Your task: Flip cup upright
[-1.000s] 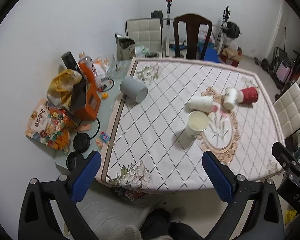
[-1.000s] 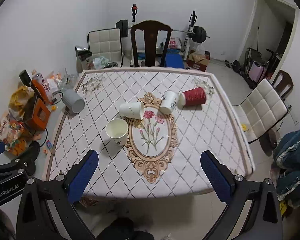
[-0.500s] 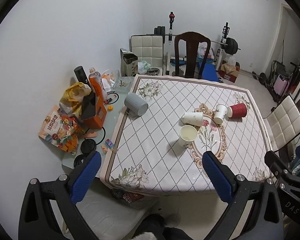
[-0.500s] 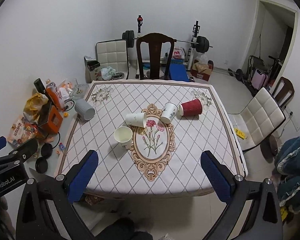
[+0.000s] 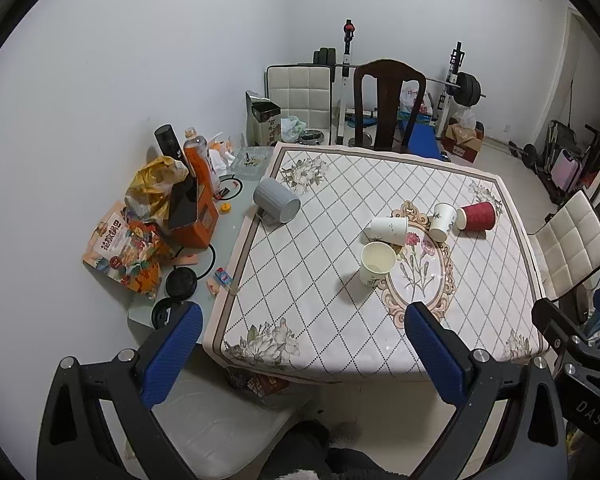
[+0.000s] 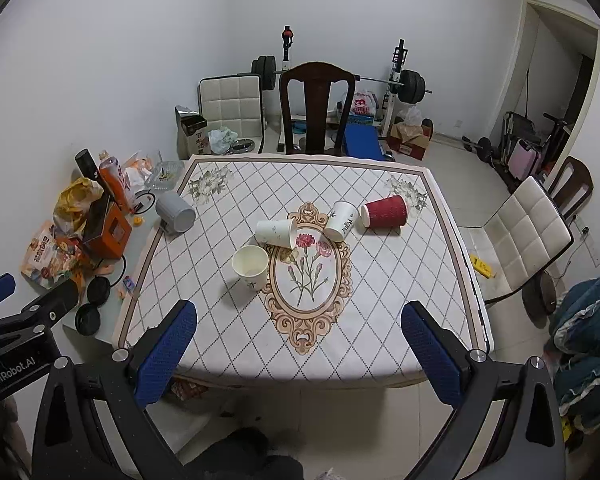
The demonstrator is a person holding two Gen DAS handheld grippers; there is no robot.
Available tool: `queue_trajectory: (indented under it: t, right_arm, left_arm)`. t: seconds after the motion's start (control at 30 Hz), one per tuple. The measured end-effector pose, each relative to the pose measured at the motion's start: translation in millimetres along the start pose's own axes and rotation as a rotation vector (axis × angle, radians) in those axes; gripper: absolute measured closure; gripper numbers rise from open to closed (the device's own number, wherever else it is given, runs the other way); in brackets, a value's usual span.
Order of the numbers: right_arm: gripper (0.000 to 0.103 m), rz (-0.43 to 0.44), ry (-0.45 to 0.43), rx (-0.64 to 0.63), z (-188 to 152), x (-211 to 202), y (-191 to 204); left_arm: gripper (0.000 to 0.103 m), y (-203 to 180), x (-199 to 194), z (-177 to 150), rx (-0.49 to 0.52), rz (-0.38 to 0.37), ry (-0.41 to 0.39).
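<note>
The flipping has hardly begun: on the worktop with its diamond-patterned floral cloth, one cream paper cup stands upright with its mouth up, while a white paper cup lies on its side just behind it, a second white paper cup with dark lettering lies tipped beside a fallen red ribbed paper cup, and a grey plastic mug lies at the cloth's left edge. The next move, as I judge it, calls for reaching in and closing on one fallen cup's wall. The left hand-held gripper and right hand-held gripper both hang short of the near edge — fingers spread wide, holding and touching nothing.
</note>
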State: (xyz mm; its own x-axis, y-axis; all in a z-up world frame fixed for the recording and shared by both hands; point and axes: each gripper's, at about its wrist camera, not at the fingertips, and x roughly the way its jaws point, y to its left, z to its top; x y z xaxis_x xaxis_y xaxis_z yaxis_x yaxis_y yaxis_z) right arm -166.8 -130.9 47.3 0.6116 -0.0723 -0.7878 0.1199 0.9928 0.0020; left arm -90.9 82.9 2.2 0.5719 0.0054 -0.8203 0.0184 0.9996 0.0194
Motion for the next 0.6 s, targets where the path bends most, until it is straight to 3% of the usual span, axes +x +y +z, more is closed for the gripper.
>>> queue_trajectory:
  t: [0.6]
  right_arm:
    - [0.000, 0.016, 0.028, -0.009, -6.4, 6.9, 6.0]
  left_arm:
    - [0.000, 3.2, 7.0, -6.9, 0.009, 0.008, 0.027]
